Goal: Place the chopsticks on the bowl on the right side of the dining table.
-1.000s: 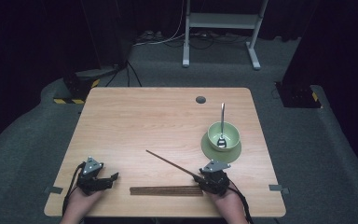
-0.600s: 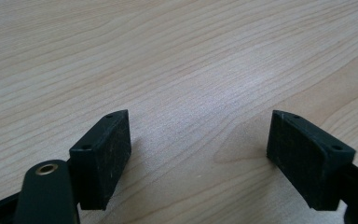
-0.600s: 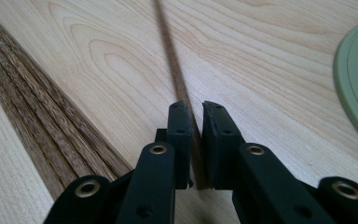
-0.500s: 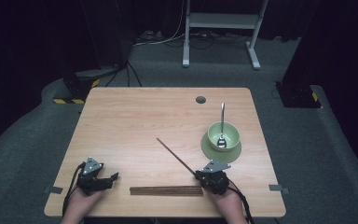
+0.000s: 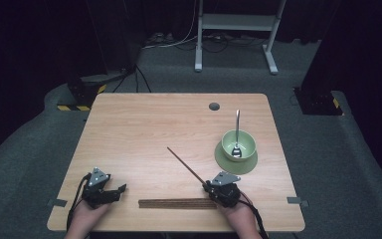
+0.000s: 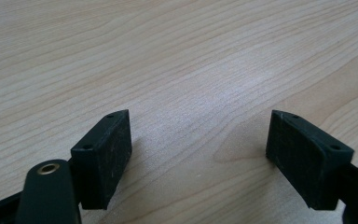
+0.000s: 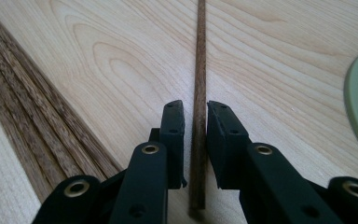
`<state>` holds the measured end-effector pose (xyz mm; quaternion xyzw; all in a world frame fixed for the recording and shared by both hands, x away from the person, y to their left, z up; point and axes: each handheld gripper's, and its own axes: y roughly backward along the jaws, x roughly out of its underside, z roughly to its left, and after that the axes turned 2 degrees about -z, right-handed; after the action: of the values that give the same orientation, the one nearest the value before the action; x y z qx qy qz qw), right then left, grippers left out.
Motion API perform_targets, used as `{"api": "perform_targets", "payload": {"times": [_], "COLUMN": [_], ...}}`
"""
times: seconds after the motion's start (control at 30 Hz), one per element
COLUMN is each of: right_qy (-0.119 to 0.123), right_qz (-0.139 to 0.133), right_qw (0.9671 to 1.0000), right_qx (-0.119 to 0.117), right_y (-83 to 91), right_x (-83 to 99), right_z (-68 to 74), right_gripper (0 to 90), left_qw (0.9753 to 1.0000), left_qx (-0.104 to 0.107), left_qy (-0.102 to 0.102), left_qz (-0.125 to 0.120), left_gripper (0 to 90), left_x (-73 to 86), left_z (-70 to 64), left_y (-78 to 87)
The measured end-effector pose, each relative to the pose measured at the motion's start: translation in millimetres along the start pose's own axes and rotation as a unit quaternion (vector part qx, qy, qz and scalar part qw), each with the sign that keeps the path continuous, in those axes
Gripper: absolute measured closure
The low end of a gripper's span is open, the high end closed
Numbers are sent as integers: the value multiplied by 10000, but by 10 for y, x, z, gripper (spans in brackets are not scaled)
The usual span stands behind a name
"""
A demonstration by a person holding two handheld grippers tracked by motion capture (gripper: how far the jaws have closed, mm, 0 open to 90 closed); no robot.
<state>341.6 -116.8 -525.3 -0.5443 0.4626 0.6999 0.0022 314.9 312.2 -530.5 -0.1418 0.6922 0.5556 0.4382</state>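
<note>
Right gripper [image 7: 196, 123] pinches a single chopstick [image 5: 186, 167] just above the chopstick bundle [image 5: 176, 203], stick angling away up-left of the bundle. Left gripper [image 6: 198, 149], left of the bundle, has jaws spread over bare table [image 5: 144, 124]. Beyond the bundle, right: green bowl [image 5: 238, 144] with spoon [image 5: 237, 132] on saucer [image 5: 229, 162].
</note>
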Motion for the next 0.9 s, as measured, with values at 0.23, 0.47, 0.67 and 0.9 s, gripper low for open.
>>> {"api": "perform_targets", "payload": {"times": [0.23,0.47,0.67,0.9], "right_qy": [-46,-119,-51,-82], "right_qz": [5,2,9,113], "right_qw": [10000,9999,9999,9999], "right_qx": [66,91,140,41], "right_y": [-16,-23,-25,-27], "right_x": [-14,-18,-20,-53], "right_z": [5,-13,1,-69], "right_gripper": [792,838,839,843], "left_qw": [10000,10000,10000,9999], "left_qx": [-10,-30,-20,-126], "left_qy": [1,33,23,106], "left_qz": [-2,0,26,23], "left_gripper": [223,214,185,177], "left_x": [0,0,-16,-20], "left_z": [1,2,6,14], "left_y": [0,-4,-25,-30]}}
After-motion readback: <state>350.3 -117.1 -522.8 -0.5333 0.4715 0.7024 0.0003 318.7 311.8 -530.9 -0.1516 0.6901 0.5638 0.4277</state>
